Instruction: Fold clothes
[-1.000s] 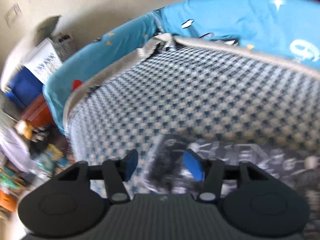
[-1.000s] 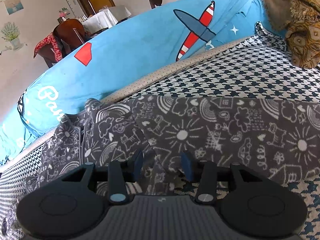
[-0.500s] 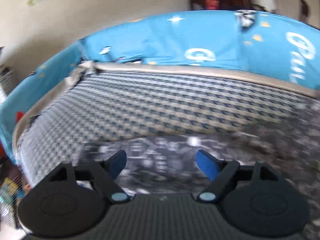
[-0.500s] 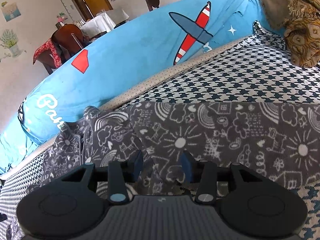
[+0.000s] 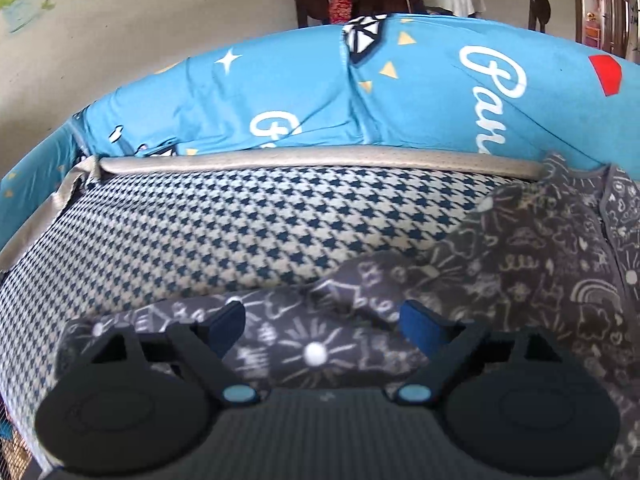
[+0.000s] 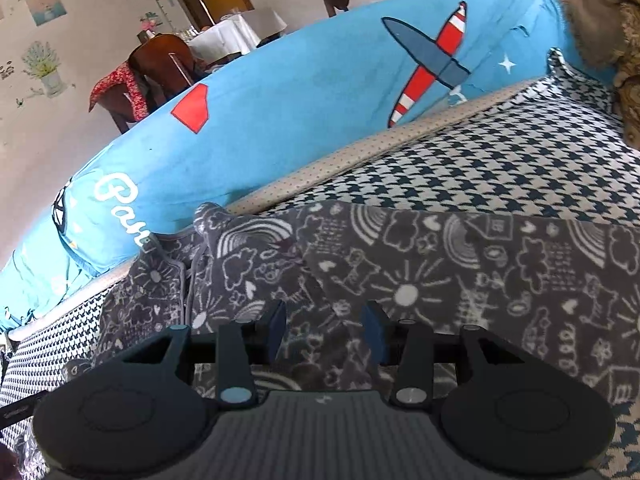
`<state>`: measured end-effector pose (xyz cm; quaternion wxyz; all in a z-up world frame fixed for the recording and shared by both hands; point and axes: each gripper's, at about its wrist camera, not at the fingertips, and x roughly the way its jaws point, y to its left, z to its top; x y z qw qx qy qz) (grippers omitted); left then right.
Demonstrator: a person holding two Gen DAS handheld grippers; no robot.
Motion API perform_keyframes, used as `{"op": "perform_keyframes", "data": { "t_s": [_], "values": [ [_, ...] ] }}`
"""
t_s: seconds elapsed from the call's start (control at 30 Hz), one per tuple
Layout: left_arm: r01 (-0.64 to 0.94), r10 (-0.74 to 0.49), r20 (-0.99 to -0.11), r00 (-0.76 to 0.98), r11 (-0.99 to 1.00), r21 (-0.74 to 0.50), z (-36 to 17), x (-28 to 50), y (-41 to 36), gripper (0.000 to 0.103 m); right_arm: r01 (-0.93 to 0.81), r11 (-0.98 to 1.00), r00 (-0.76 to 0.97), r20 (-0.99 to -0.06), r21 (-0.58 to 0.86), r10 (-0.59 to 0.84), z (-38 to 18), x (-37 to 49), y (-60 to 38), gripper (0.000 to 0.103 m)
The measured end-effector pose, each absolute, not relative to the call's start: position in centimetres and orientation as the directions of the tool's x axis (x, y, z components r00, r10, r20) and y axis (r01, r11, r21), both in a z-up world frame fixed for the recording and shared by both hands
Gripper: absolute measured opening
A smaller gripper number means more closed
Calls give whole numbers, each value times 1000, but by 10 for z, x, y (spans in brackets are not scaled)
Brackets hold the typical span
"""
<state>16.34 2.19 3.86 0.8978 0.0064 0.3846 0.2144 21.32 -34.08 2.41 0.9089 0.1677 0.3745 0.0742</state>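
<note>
Behind the work surface, a blue printed cushion [image 5: 304, 92] ran along the back of the houndstooth seat cover [image 5: 248, 224], with a beige piped edge [image 5: 320, 162] between them; a brown patterned throw [image 6: 608, 28] sat at the far right in the right wrist view, well apart from both tools. Nothing blocked either gripper. The left gripper [image 5: 322, 326] hung over a rumpled end of the grey doodle-print garment [image 5: 532, 264], its jaws wide and opening, cloth below them but not pinched. The right gripper [image 6: 324, 330] stood about half open above the garment [image 6: 440, 272]; whether it nipped the fabric could not be told. The garment lay spread across the seat, smooth on its right, bunched toward its left.
</note>
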Motion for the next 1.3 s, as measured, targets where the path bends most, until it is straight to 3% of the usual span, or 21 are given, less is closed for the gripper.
{"op": "perform_keyframes", "data": {
  "t_s": [0.7,0.8,0.9,1.07,1.2,1.3],
  "values": [
    [-253,316,-717,621,947,198,10,231,-11,93,-70,912,683,-647,405,339,6,262,-307,43],
    [-264,347,-721,599,936,232,0,240,-11,94,-60,920,664,-672,388,327,-2,269,-302,43],
    [-290,405,-689,601,914,284,-8,245,-11,102,-47,935,667,-686,351,291,-8,273,-297,42],
    [-324,484,-642,595,875,360,-13,254,-12,102,-45,962,699,-680,269,223,-10,277,-290,35],
    [-376,535,-623,570,844,382,-15,260,-1,103,-5,968,704,-686,252,182,-11,280,-295,12],
    [-410,554,-625,549,831,376,-13,262,7,103,30,950,697,-688,312,203,-10,281,-308,7]
  ]
}}
